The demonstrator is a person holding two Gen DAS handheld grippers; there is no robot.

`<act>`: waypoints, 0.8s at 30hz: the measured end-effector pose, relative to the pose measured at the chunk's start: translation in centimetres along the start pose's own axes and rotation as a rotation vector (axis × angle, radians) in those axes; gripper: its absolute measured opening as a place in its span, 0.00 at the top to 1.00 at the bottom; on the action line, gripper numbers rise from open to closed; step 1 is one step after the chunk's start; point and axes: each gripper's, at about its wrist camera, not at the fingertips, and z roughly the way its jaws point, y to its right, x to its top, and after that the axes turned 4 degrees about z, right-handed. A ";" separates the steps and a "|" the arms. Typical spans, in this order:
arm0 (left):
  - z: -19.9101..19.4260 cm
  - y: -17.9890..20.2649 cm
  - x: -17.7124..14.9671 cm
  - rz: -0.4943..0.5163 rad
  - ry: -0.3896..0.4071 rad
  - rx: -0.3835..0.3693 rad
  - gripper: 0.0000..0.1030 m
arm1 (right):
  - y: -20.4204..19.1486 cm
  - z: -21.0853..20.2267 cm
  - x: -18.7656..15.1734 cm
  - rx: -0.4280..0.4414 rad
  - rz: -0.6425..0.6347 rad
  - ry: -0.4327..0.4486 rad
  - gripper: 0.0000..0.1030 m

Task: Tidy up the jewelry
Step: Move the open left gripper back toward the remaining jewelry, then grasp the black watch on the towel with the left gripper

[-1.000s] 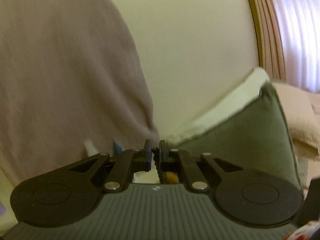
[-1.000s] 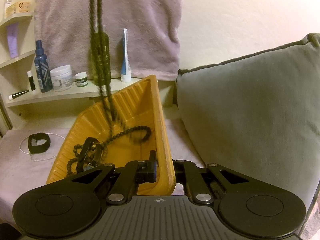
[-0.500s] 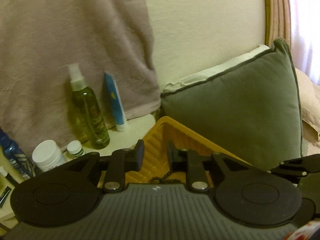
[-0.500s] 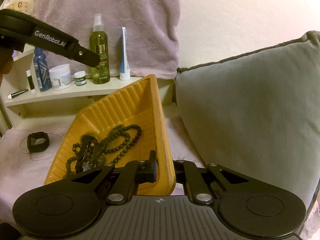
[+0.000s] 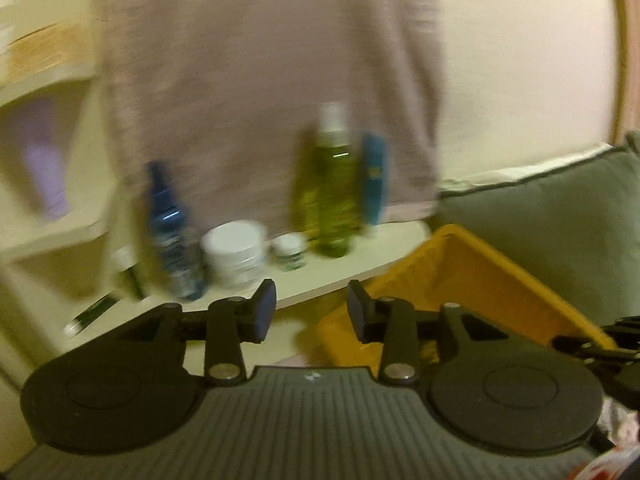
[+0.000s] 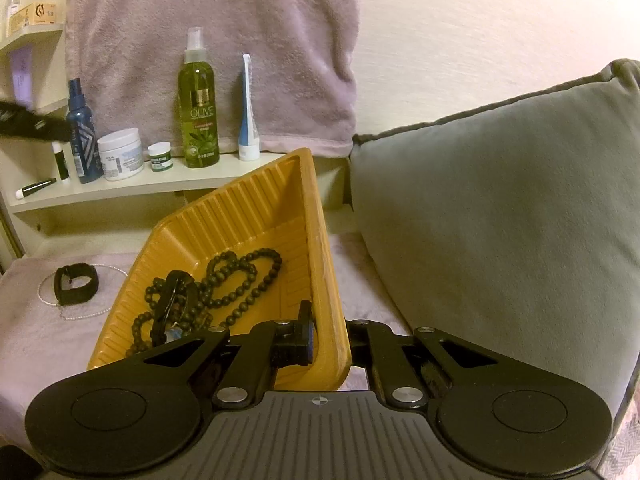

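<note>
A yellow ribbed tray (image 6: 256, 216) stands tilted on a pink blanket, and my right gripper (image 6: 330, 344) is shut on its right rim. A black bead necklace (image 6: 240, 276) lies in the tray beside a dark clasp piece (image 6: 172, 300). Left of the tray, a black band (image 6: 76, 282) and a thin pale chain (image 6: 60, 312) rest on the blanket. My left gripper (image 5: 312, 312) hovers left of the tray (image 5: 480, 276); its jaws are opening with nothing between them. In the right wrist view it is a dark blur (image 6: 32, 124) at the left edge.
A low shelf (image 6: 160, 186) behind the tray carries an olive spray bottle (image 6: 198, 112), a blue-white tube (image 6: 248, 116), a white jar (image 6: 120, 154), a small green jar (image 6: 160, 156) and a blue bottle (image 6: 82, 140). A grey-green cushion (image 6: 500, 200) fills the right. A mauve towel (image 6: 220, 40) hangs behind.
My left gripper let go of the bead necklace, which dropped into the tray. It then swung left and lower, with its jaws spreading. My right gripper and the tray stayed still.
</note>
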 end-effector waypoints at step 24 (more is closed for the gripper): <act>0.1 -5.2 -11.4 -0.191 -0.118 0.257 0.63 | 0.3 0.1 -0.5 -0.018 -0.017 -0.014 0.93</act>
